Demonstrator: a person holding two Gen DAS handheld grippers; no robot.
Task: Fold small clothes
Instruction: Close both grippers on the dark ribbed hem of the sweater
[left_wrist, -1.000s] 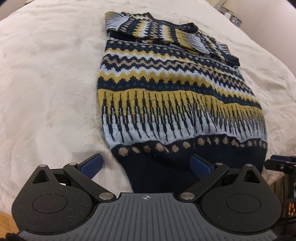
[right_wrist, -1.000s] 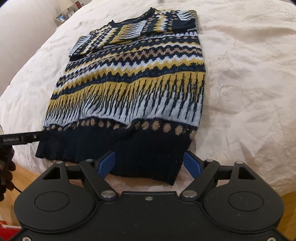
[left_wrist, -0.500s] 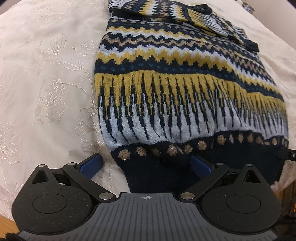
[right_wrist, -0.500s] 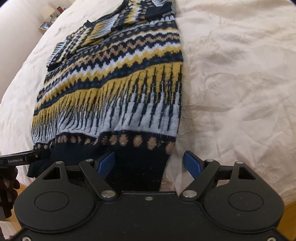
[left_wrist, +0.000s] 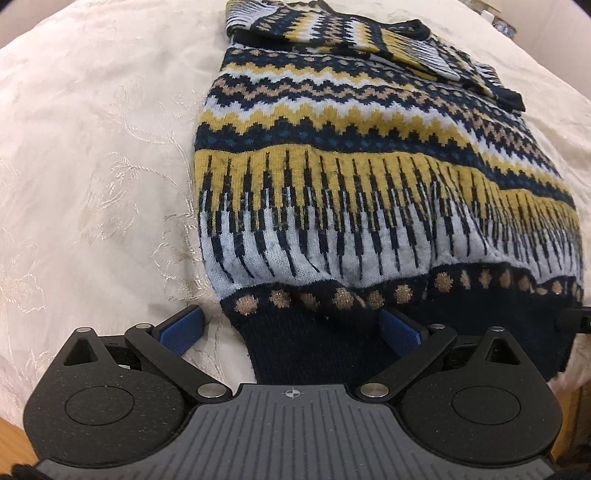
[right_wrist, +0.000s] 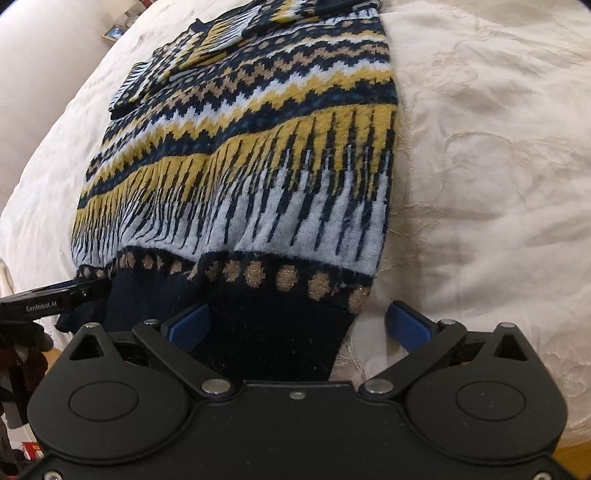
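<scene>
1. Two grippers hang over the dark hem of one patterned sweater (left_wrist: 369, 177), which lies flat on a cream bedspread (left_wrist: 92, 166), sleeves folded across its chest.
2. Left gripper (left_wrist: 291, 328) — jaws wide, one hem corner between them, not pinched.
3. Right gripper (right_wrist: 299, 321) has just spread wide around the other corner.
4. Soft, thick knit — likely floppy; take the ribbed hem corners.

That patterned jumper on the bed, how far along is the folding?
Partly done. The navy, yellow and white knitted jumper lies on the cream embroidered bedspread with both sleeves already folded across its chest. In hand: the left gripper and right gripper, both open, straddle the two corners of the dark ribbed hem, gripping nothing. Left: pinching the hem and folding it up.
</scene>
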